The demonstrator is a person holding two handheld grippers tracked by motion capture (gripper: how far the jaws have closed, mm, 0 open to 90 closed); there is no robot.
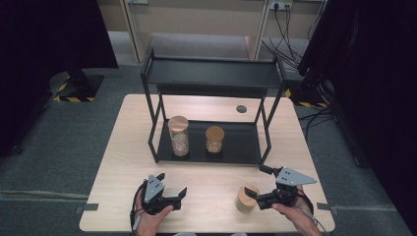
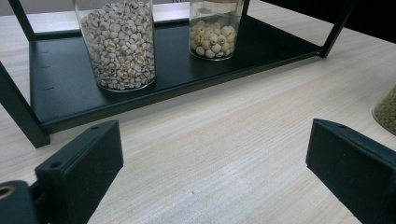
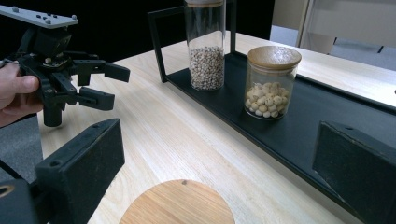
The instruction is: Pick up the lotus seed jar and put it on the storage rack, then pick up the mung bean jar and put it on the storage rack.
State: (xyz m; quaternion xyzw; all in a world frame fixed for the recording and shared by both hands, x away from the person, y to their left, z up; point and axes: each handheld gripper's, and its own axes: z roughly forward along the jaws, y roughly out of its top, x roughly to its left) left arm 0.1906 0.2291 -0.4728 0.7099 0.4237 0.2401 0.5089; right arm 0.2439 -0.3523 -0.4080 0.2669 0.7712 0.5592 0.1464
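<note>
A low jar with a wooden lid [image 1: 245, 198] stands on the table near the front right; its green contents [image 2: 386, 109] show at the edge of the left gripper view. My right gripper [image 1: 258, 182] is open just over it, and the lid [image 3: 177, 204] lies low between the jaws. A tall jar of pale grains [image 1: 179, 136] and a short jar of white seeds [image 1: 215, 139] stand on the black rack's lower shelf [image 1: 241, 147]. My left gripper [image 1: 172, 186] is open near the front edge, holding nothing, facing those jars [image 2: 119, 44].
The black two-tier rack's top shelf [image 1: 211, 73] overhangs the lower one, with posts [image 1: 265, 152] at the front corners. A round cable hole [image 1: 241, 108] sits in the table behind the rack. Bare wood [image 2: 224, 154] lies between rack and grippers.
</note>
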